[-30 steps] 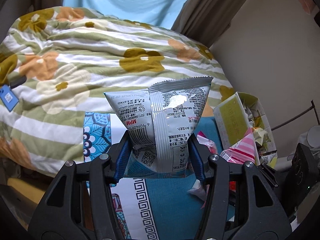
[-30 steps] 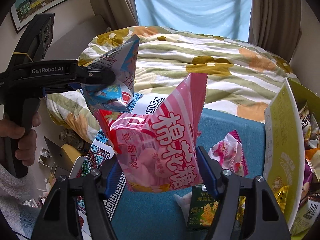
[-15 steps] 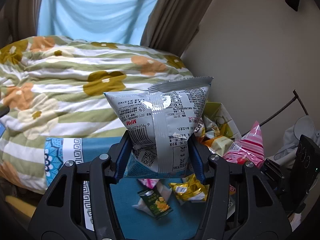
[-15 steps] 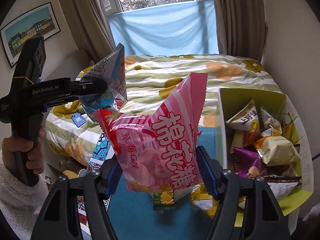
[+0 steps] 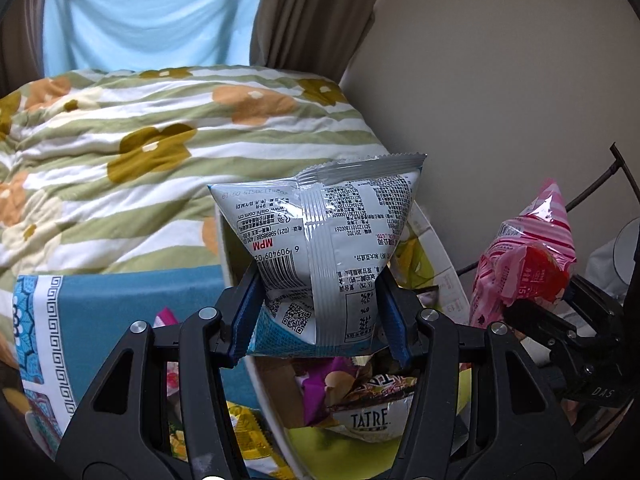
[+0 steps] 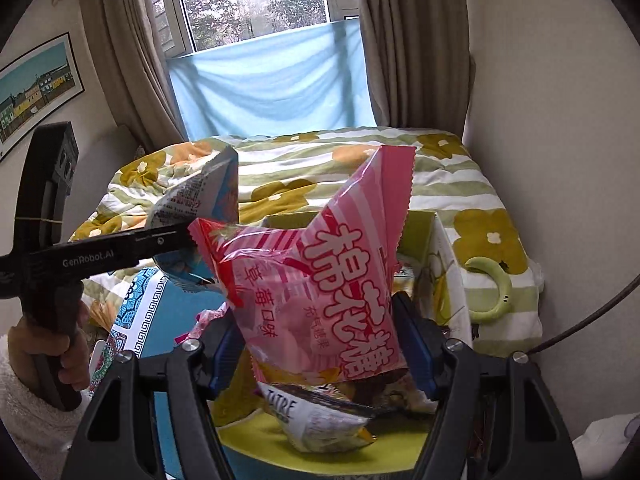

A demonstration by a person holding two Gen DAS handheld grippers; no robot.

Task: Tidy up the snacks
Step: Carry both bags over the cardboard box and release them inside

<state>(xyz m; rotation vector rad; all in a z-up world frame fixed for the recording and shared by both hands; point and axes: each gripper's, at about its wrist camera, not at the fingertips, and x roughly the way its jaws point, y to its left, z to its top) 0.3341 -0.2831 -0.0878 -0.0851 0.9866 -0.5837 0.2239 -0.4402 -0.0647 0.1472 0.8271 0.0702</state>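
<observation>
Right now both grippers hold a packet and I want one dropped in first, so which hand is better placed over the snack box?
Right, probably. The right gripper holds the pink marshmallow bag directly above the yellow-lined box. The left gripper holds the silver packet over the box's near wall.

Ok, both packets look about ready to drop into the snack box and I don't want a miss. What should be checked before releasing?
1. Left gripper clamped on the silver snack packet: ok.
2. Right gripper clamped on the pink marshmallow bag: ok.
3. Marshmallow bag over the yellow-green snack box: ok.
4. Silver packet over the box: ok.
5. Room left among the packets, such as the TATRE bag: cannot tell.
</observation>
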